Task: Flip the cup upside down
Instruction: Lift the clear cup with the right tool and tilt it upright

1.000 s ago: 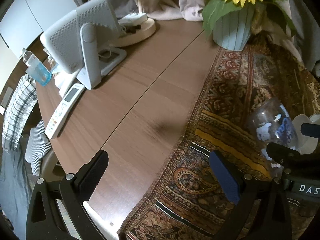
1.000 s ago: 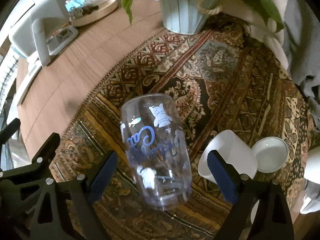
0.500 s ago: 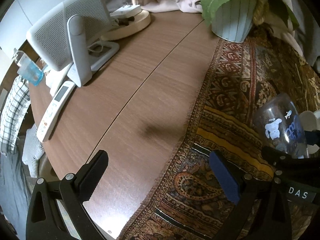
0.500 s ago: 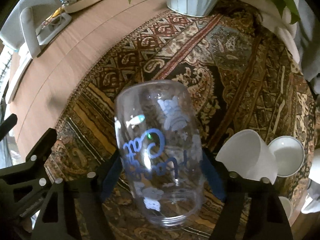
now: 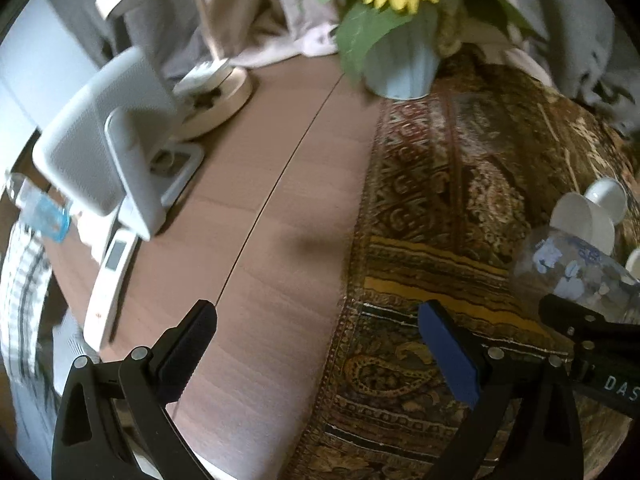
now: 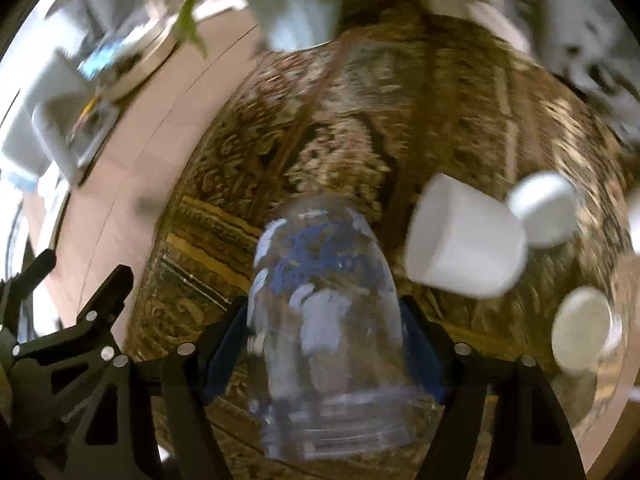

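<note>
A clear glass cup with blue and white prints sits between the blue pads of my right gripper, which is shut on it and holds it above the patterned runner, mouth towards the camera. The view is blurred by motion. In the left wrist view the same cup shows at the right edge, held by the right gripper. My left gripper is open and empty above the wooden table, at the runner's edge.
White cups lie and stand on the runner right of the glass. A pale blue vase of sunflowers stands at the back. A grey device on a stand, a remote and a lamp base stand at the left.
My right gripper closed on the glass cup and lifted it, tilting it. Both views swung upward, and the left gripper stayed open.
</note>
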### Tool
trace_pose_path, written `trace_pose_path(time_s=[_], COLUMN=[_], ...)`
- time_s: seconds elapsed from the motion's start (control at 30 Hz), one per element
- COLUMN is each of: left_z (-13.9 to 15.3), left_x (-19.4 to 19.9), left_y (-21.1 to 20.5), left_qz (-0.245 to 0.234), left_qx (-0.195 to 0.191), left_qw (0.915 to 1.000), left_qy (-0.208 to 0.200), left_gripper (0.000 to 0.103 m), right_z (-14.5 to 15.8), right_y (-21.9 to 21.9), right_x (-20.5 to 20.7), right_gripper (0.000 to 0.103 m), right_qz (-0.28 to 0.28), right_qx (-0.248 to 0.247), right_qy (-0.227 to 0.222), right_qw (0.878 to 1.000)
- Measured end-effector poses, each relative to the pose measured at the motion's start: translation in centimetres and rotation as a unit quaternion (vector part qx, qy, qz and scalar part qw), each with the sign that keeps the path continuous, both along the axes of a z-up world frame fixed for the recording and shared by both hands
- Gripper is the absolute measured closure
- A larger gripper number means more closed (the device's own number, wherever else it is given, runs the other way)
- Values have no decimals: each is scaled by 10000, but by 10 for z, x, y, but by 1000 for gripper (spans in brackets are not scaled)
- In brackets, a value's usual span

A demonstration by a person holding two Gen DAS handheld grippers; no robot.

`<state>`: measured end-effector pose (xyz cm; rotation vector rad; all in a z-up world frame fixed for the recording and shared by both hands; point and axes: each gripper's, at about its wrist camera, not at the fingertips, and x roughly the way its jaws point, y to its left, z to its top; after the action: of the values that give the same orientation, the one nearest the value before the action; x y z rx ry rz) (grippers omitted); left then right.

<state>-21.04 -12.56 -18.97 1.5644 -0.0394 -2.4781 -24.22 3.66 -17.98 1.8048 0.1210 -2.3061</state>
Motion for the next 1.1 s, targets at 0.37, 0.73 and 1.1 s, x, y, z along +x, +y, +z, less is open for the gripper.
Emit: trace_pose_path(time_s=[0.37,0.73,1.1], left_z=[7,-5,-12], left_x=[-8,-3,5], left_y=[29,50,45], left_qz=[-990,-1537,-1431], left_qx=[-115,-231,-129], left_qw=[9949,9878,9896], left_qy=[184,72,-72], left_gripper=[0,0,0], right_z=[0,-20,-37], right_y=[28,38,36], right_x=[34,67,76], right_gripper=[30,30,30], right_qz=[-1340,-1924,-1949], right_qx=[137,306,117], right_qy=[715,822,384], right_qw=[9883,9774,9800])
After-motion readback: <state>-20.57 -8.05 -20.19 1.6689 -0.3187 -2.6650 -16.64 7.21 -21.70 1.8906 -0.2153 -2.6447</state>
